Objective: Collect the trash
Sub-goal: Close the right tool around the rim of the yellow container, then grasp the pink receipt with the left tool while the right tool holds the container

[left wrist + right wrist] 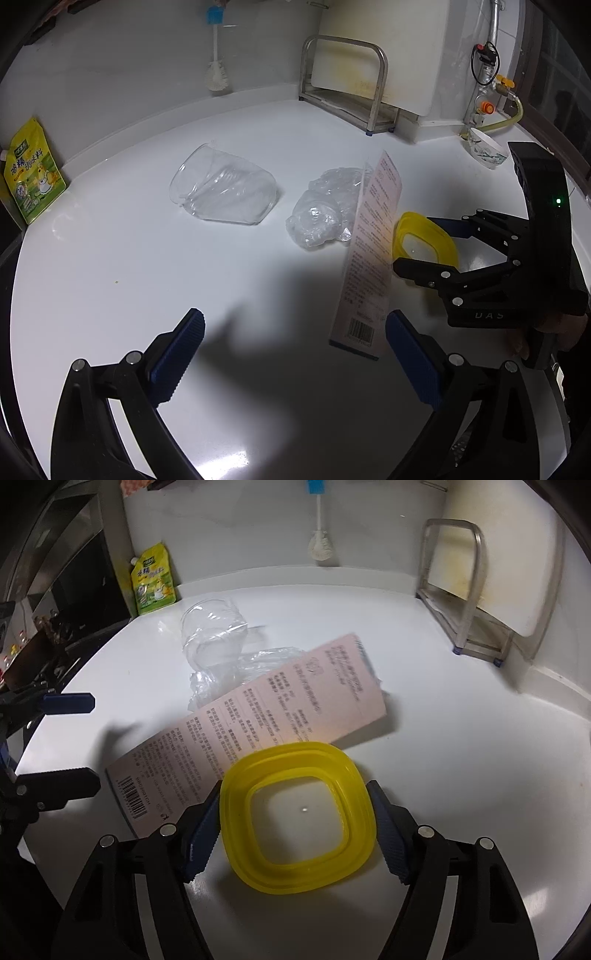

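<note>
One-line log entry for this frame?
right gripper: open around yellow lid | left gripper: open, empty | pink card, clear cup: on counter

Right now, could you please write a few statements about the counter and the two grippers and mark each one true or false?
1. The yellow lid sits between the fingers of the right gripper. True.
2. The left gripper holds the pink card. False: its jaws are wide open with nothing between them, and the card lies beside its right finger.
3. The clear plastic cup stands upright. False: it lies on its side on the white counter.
4. The crumpled plastic wrap lies between the cup and the pink card. True.
5. The seasoning pouch is red. False: it is yellow and green.
</note>
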`<action>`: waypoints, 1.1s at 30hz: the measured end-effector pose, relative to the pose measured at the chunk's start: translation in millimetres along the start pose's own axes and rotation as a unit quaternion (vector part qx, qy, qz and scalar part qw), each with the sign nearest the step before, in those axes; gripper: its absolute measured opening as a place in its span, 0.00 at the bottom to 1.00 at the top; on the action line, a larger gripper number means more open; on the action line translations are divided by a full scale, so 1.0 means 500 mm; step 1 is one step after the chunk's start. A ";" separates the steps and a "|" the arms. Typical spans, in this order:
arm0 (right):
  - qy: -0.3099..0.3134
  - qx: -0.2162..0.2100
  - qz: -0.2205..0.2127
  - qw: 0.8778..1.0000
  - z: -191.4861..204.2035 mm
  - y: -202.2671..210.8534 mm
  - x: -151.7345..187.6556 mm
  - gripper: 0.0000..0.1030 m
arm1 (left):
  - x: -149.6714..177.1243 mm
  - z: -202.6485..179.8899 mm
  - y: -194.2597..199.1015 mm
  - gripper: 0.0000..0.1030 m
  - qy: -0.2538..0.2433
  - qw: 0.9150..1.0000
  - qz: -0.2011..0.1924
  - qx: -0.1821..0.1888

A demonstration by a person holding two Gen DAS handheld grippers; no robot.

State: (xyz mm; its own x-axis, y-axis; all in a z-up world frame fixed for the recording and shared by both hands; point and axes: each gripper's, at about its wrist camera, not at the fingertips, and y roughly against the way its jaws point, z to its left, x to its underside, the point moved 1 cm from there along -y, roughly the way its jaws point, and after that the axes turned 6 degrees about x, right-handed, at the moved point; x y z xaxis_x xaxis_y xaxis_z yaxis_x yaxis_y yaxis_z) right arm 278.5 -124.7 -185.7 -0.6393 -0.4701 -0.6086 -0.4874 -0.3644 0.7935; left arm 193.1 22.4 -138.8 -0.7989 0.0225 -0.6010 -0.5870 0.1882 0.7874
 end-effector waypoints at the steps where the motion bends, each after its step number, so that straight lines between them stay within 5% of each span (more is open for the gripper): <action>1: -0.007 0.001 -0.003 1.000 -0.003 0.005 0.002 0.69 | -0.001 -0.003 0.000 0.94 0.000 1.000 0.002 0.001; 11: -0.112 0.069 -0.042 0.990 -0.046 0.115 0.060 0.69 | -0.025 -0.040 -0.031 0.94 -0.012 1.000 -0.002 0.002; 21: -0.193 0.113 -0.033 0.974 -0.055 0.183 0.166 0.69 | -0.045 -0.075 -0.092 0.94 -0.024 1.000 0.002 0.001; 33: -0.277 0.107 -0.071 0.952 -0.064 0.242 0.222 0.69 | -0.038 -0.114 -0.137 0.94 -0.060 0.998 0.006 -0.018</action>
State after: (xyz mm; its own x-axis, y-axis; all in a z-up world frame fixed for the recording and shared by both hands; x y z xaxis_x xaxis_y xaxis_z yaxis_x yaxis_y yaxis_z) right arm 167.4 -246.6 -157.5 -0.7454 0.0903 -0.6604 -0.6637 -0.1931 0.7227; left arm 240.9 -46.9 -173.6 -0.7860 0.1422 -0.6017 -0.5835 0.1513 0.7979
